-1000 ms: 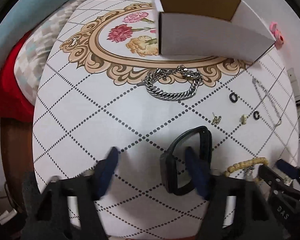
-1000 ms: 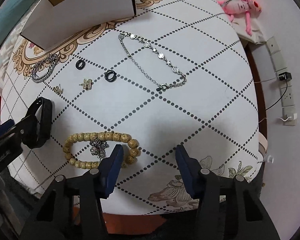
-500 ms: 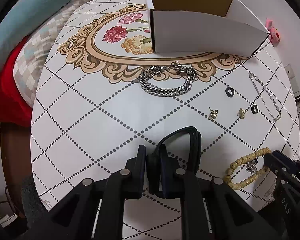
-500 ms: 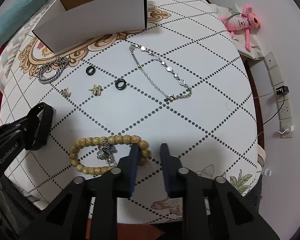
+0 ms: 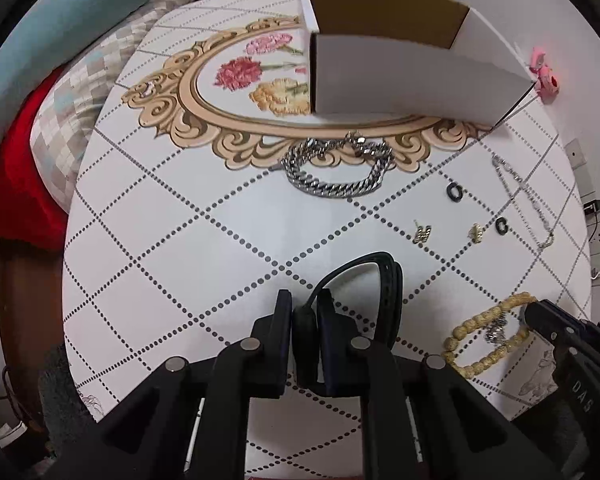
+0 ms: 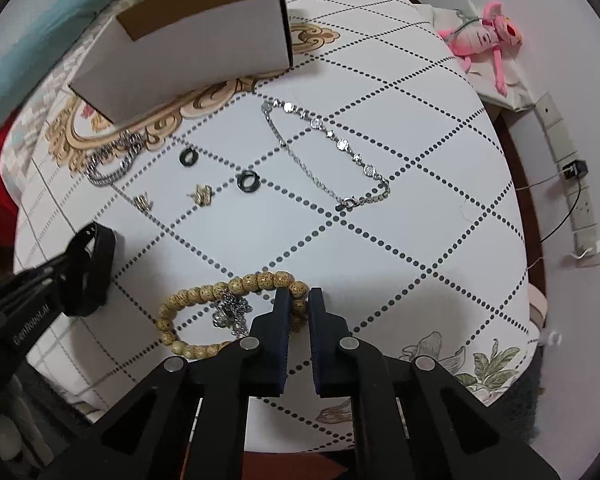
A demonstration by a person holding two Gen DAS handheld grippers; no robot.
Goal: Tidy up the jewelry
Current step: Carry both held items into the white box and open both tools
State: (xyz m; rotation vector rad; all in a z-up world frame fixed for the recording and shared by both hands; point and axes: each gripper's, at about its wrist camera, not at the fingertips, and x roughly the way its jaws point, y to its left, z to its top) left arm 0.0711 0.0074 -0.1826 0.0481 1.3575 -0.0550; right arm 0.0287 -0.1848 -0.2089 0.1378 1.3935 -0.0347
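Observation:
My left gripper (image 5: 304, 312) is shut on a black wristband (image 5: 384, 280), which also shows in the right wrist view (image 6: 94, 264). My right gripper (image 6: 299, 304) is shut on a wooden bead bracelet (image 6: 204, 292) with a small silver chain (image 6: 230, 310) inside its loop. The bead bracelet also shows in the left wrist view (image 5: 480, 336). An open white box (image 5: 400, 64) stands at the far side of the table. A thick silver chain bracelet (image 5: 336, 168) lies in front of it.
Two black rings (image 6: 188, 157) (image 6: 247, 181), two gold earrings (image 6: 202, 195) (image 6: 142, 202) and a thin silver bracelet (image 6: 324, 152) lie on the white patterned tabletop (image 6: 420, 200). A pink plush toy (image 6: 484, 36) lies beyond the table's right edge.
Both grippers went from open to shut: the left closed on the black wristband, the right closed on the bead bracelet.

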